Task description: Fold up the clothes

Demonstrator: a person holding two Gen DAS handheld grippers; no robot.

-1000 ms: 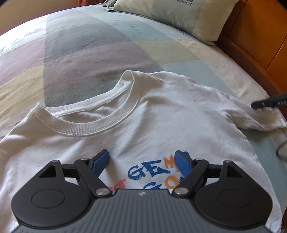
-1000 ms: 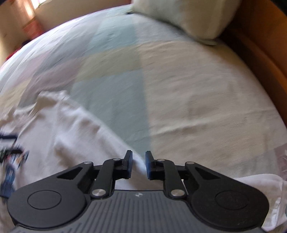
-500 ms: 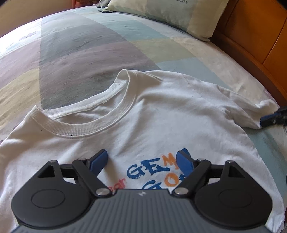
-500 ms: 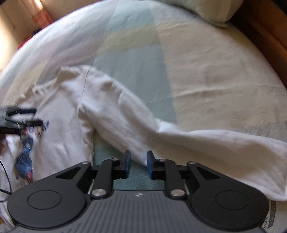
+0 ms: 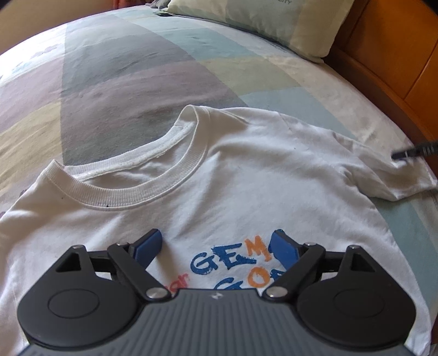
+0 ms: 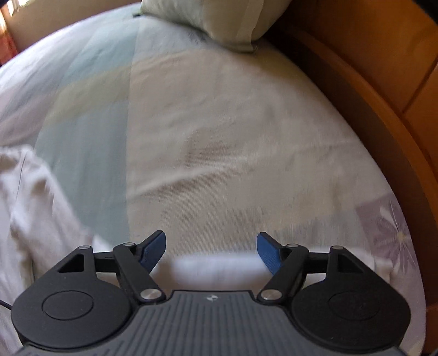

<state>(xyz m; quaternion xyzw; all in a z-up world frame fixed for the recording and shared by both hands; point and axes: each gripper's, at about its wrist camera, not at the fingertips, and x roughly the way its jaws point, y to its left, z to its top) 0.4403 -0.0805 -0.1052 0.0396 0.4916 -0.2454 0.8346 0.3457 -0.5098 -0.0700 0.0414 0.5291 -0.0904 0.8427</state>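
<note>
Bed [image 5: 115,90]: pastel patchwork sheet, wooden frame along the right.
Pillow [image 5: 273,19]: at the far end, against the headboard.
T-shirt [image 5: 246,178]: white, front up and spread flat on the bed, collar toward the pillow, blue-orange lettering on the chest.
Sleeve [image 5: 394,178]: stretched rightward toward the frame.
Left gripper [image 5: 216,243]: jaws spread wide over the lettering, holding nothing.
Right gripper [image 6: 211,247]: jaws wide apart above the sleeve's blurred edge, nothing held.
</note>
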